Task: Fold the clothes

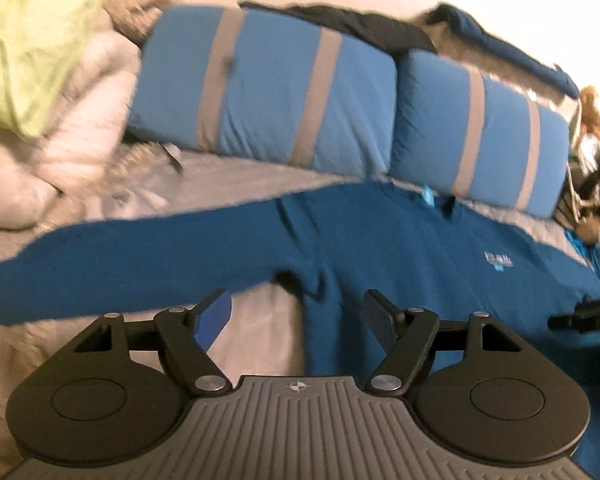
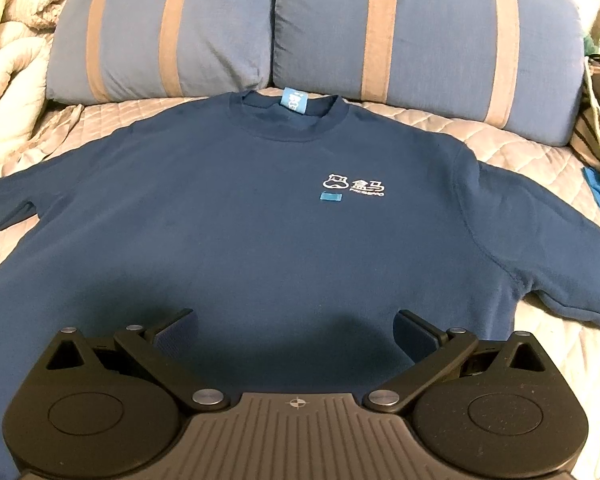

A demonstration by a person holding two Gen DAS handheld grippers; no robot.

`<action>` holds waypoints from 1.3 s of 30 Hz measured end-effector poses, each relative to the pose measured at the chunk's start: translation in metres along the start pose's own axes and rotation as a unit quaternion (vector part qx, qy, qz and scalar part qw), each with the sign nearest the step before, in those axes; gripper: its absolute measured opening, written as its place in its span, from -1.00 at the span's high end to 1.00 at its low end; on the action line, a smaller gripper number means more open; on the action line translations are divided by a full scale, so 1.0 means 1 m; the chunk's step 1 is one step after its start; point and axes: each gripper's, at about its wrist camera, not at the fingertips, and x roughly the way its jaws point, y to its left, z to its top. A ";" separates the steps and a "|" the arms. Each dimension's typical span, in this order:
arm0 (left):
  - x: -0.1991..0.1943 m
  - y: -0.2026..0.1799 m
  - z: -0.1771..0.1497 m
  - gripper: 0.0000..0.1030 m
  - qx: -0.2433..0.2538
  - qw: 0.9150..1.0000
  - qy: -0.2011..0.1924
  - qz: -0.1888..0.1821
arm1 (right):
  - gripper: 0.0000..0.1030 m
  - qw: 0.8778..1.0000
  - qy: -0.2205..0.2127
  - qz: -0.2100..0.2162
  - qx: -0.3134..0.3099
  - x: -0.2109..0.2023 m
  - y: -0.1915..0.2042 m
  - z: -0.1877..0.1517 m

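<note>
lying flat on the bed (image 2: 500, 148), the sweatshirt (image 2: 260, 220) faces both wide-open, empty grippers (image 1: 296, 312) (image 2: 296, 332).

The blue sweatshirt (image 2: 260, 216) lies flat across the quilted bed (image 2: 480, 148), so passage is open above it and over the bare quilt beside its sleeves, while two striped pillows (image 2: 420, 40) wall off the far edge and a bunched comforter (image 2: 8, 68) crowds the left side.
</note>
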 end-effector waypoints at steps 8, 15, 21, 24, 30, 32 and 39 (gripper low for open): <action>-0.033 0.048 0.006 -0.52 -0.060 0.997 -0.032 0.048 | -1.00 0.999 0.018 0.008 -0.042 0.004 0.012 0.001; -0.025 0.096 -0.002 -0.52 -0.101 0.991 -0.025 0.089 | -1.00 1.000 -0.014 0.020 -0.015 -0.004 0.003 -0.003; -0.013 0.149 -0.015 -0.52 -0.162 0.980 -0.013 0.116 | -1.00 0.999 -0.026 0.035 0.008 -0.008 -0.006 -0.003; -0.010 0.170 -0.018 -0.52 -0.181 0.974 -0.015 0.138 | -1.00 0.999 -0.030 0.037 0.012 -0.008 -0.007 -0.003; 0.001 0.202 -0.033 -0.51 -0.209 0.965 -0.004 0.160 | -1.00 0.998 -0.032 0.050 0.030 -0.009 -0.014 -0.004; 0.001 0.212 -0.041 -0.51 -0.245 0.955 -0.013 0.165 | -1.00 0.997 -0.029 0.055 0.035 -0.008 -0.015 -0.004; -0.004 0.234 -0.067 -0.48 -0.337 0.926 -0.035 0.168 | -1.00 0.998 -0.033 0.050 0.022 -0.009 -0.010 -0.004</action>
